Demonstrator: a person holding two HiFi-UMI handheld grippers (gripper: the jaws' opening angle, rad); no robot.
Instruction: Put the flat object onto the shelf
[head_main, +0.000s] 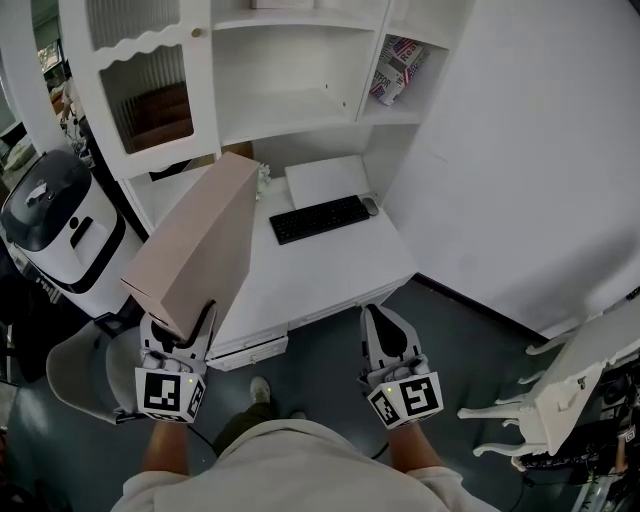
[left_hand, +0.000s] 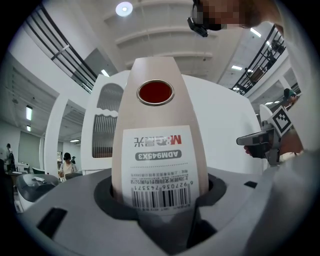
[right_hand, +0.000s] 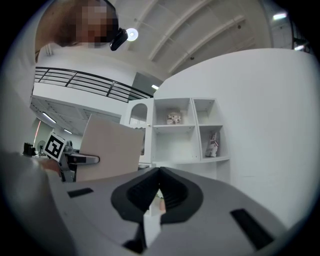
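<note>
Head view, nearest first: left gripper (head_main: 183, 330) and right gripper (head_main: 386, 322) sit just ahead of the person's body, well apart from each other. Left gripper view shows its fingers clamped on the short end of the flat box (left_hand: 158, 125), w/ the barcode label (left_hand: 159, 172) right btwn them, so the task's thing is in that hand, off the tabletop (head_main: 320, 275). Right gripper view: fingers pressed together, nothing btwn them, so it's empty.

Key relation: the box's long axis runs from the left fingers up and away, leaning fwd over the tabletop's left part. Its far end sits near the closed cabinet door (head_main: 150, 90) on the unit's left side, not in front of an open bay. The keyboard (head_main: 320, 218) and mouse (head_main: 370, 206) lie further back on the tabletop, to the right of the box.

Farthest: the open shelf (head_main: 290, 105) is beyond the box's far end and to its right; a packet (head_main: 397, 65) leans in the narrower right bay. Prob. next: the left hand swings the far end right and feeds the box in end-first. The right gripper is nearer the bays and could steady it.
</note>
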